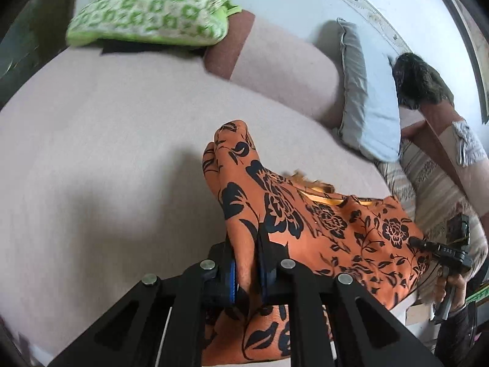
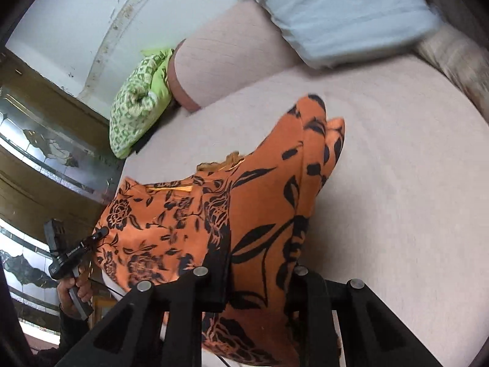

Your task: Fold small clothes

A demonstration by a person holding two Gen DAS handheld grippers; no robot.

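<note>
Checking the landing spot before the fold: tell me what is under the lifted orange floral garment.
Under the orange black-flowered garment lies the plain pinkish bed sheet, with a shadow beside the cloth. Both grippers, left and right, pinch it; the sheet directly beneath the cloth is covered.

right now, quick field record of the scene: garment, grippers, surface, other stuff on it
garment: orange cloth with black floral print, lifted and bunched, stretched between both grippers
left gripper: shut on a bunched edge of the cloth
right gripper: shut on another bunched edge
surface: pale pink bed cover
other items: green patterned pillow at the far end, light blue pillow against the wall, striped cushion beside it
fold state: not yet folded
</note>
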